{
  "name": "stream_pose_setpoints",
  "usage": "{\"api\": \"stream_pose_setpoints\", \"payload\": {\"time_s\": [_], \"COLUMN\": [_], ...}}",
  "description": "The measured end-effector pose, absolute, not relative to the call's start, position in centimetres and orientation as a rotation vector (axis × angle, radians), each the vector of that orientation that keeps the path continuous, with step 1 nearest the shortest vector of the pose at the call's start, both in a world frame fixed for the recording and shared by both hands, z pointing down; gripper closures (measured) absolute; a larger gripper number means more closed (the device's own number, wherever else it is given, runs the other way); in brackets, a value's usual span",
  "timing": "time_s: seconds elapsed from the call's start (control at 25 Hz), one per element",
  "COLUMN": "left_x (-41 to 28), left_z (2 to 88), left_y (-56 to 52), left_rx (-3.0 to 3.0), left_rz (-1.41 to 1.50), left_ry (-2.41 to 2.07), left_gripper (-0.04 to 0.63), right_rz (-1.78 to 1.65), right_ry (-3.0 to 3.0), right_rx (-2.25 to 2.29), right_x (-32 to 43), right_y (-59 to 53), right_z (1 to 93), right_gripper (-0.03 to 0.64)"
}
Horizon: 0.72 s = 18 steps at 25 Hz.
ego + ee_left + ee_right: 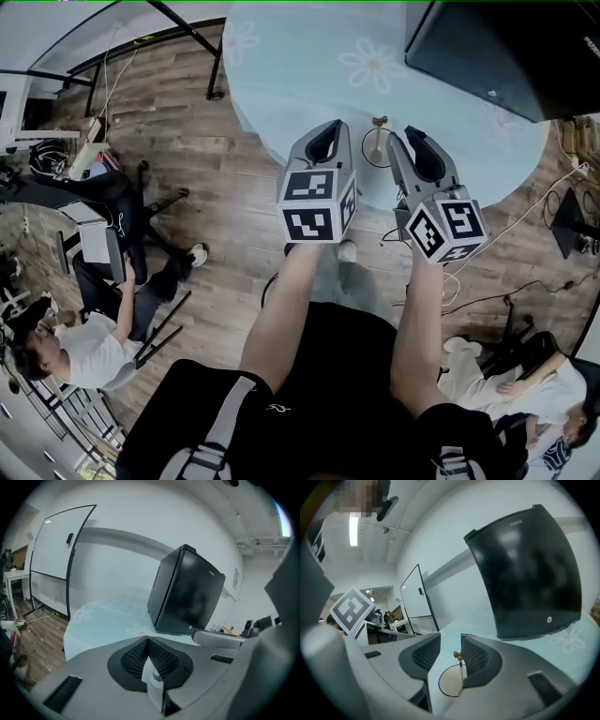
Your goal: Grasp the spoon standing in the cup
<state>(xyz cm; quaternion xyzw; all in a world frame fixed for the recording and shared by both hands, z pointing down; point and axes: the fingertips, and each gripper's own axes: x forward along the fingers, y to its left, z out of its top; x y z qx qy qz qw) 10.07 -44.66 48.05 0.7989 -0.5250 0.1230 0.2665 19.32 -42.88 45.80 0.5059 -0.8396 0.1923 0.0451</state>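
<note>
A cup stands near the front edge of the pale blue round table, and a thin spoon with a brown top stands upright in it. My two grippers flank the cup. The right gripper is open. In the right gripper view its jaws stand apart, with the spoon and the cup's rim showing in the gap close to the right pad, not pressed. The left gripper is left of the cup, and its jaws meet at the tips with nothing held. The left gripper view does not show the cup.
A black box-shaped appliance sits at the table's far right, also seen as a black box and as a black box. A whiteboard on a stand is beyond the table. People sit on the wooden floor at left and lower right, amid chairs and cables.
</note>
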Motion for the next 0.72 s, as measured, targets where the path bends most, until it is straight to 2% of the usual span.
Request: {"api": "stream_pose_setpoints", "payload": {"time_s": [0.12,0.2,0.52,0.6,0.72], "left_x": [9.8,9.6,9.4,9.2,9.0], "left_z": [48.8,49.2,50.9,51.4,52.0], "left_y": [-45.1,-45.3,-45.8,-46.0,-46.4], "left_rx": [2.134,2.125,2.095,2.087,2.077], "left_rz": [0.328,0.327,0.353,0.362,0.369], "left_ry": [-1.404,-1.404,-1.388,-1.383,-1.379], "left_gripper": [0.595,0.595,0.595,0.595,0.595], "right_rz": [0.627,0.645,0.650,0.649,0.635], "right_ry": [-2.542,-2.530,-2.414,-2.372,-2.337], "right_rx": [1.536,1.525,1.484,1.469,1.457], "right_x": [19.0,18.7,17.9,17.7,17.4], "right_y": [-43.4,-43.7,-44.7,-45.1,-45.6], "right_z": [47.1,47.8,50.8,51.7,52.4], "right_gripper": [0.477,0.438,0.434,0.397,0.397]}}
